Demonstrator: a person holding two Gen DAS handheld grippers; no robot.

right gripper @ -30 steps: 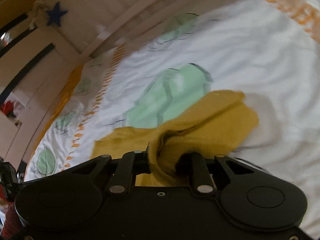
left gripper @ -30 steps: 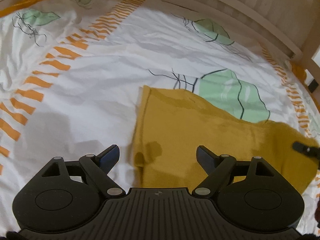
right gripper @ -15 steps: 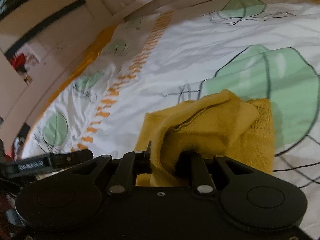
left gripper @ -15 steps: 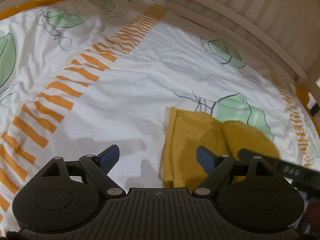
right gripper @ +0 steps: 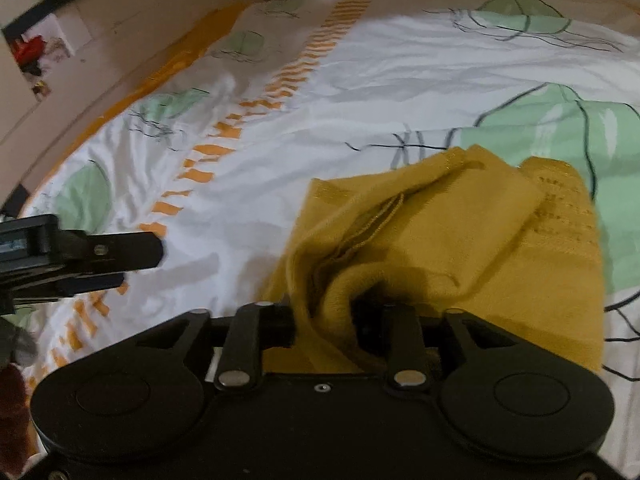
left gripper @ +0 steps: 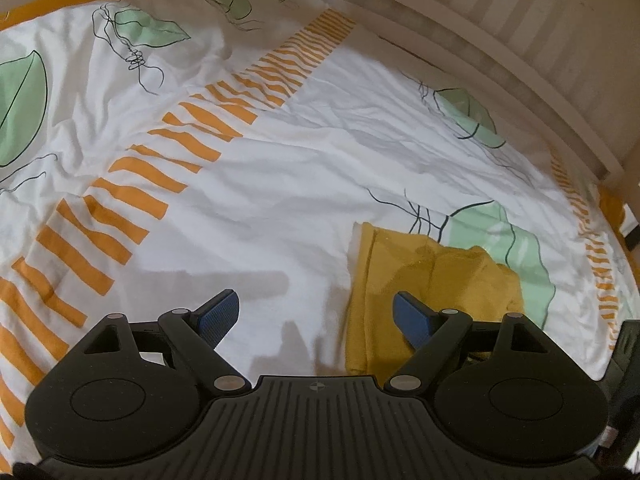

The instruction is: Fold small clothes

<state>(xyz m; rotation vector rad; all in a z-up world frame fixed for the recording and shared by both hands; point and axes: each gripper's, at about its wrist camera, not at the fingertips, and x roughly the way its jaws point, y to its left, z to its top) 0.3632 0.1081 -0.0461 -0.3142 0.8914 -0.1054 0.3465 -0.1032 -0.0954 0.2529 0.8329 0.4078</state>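
Pinching mustard knit garment [right gripper: 460,240] in right hand-held gripper [right gripper: 326,316] to carry fold over; we keep left hand-held gripper [left gripper: 314,312] wide, empty, above bedsheet [left gripper: 280,184].

We cannot see the right gripper's [right gripper: 320,312] fingertips; the yellow cloth [right gripper: 460,240] bunches over them. Our left gripper's [left gripper: 316,312] body hides the cloth's [left gripper: 420,280] near edge. The sheet [right gripper: 340,80] blurs far off.

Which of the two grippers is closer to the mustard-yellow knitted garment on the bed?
Right. The right gripper is clamped on the mustard-yellow knitted garment; the left gripper hangs open beside its edge, touching nothing.
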